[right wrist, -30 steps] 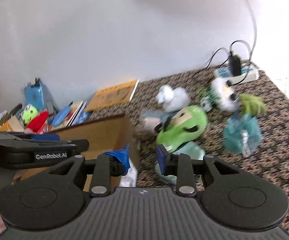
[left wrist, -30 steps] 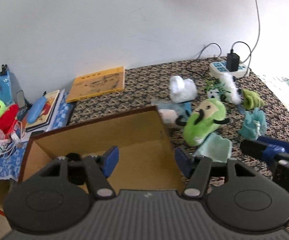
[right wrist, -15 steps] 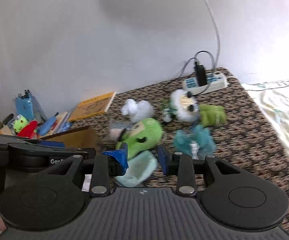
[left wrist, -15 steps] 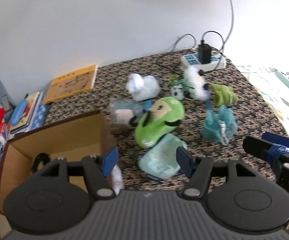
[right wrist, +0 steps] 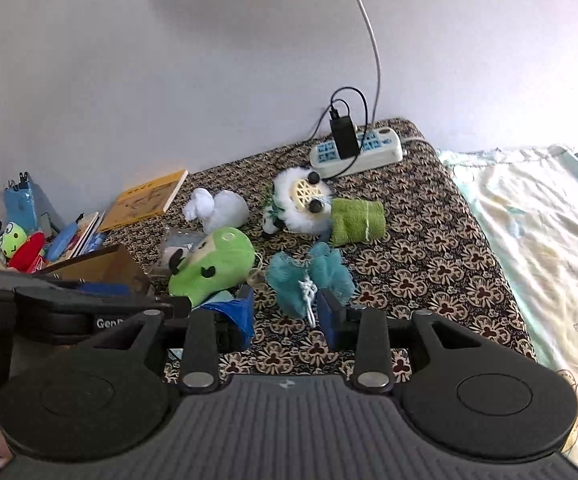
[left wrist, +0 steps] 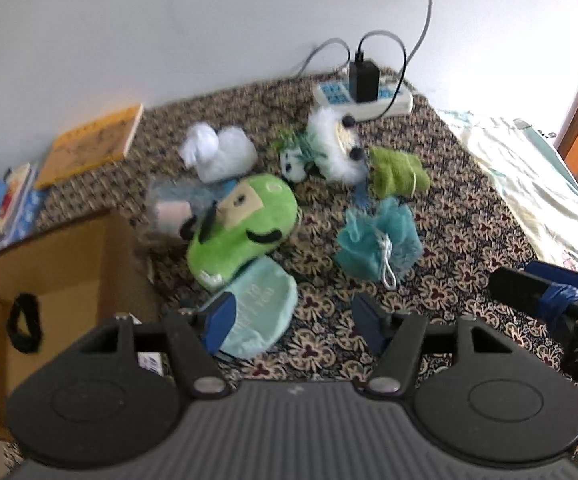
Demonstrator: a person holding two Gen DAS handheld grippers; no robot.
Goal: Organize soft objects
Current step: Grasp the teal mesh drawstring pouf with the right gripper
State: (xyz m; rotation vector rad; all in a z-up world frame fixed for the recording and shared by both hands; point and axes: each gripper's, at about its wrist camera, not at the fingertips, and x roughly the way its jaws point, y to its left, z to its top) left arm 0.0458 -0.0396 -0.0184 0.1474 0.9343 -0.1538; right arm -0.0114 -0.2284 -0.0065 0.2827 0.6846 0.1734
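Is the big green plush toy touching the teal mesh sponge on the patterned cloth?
Apart. The right wrist view shows bare patterned cloth between the green plush toy and the teal mesh sponge; the left wrist view shows this gap too.

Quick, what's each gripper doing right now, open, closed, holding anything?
Left gripper: open, holding nothing, above the mint pouch.
Right gripper: open, nothing between its jaws, near the teal bath pouf.

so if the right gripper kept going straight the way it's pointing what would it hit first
Most likely the teal mesh bath pouf: it lies just beyond the open, empty right gripper, roughly centred between the fingers. Depth is hard to judge in the fisheye view, so it might meet the patterned mat first.
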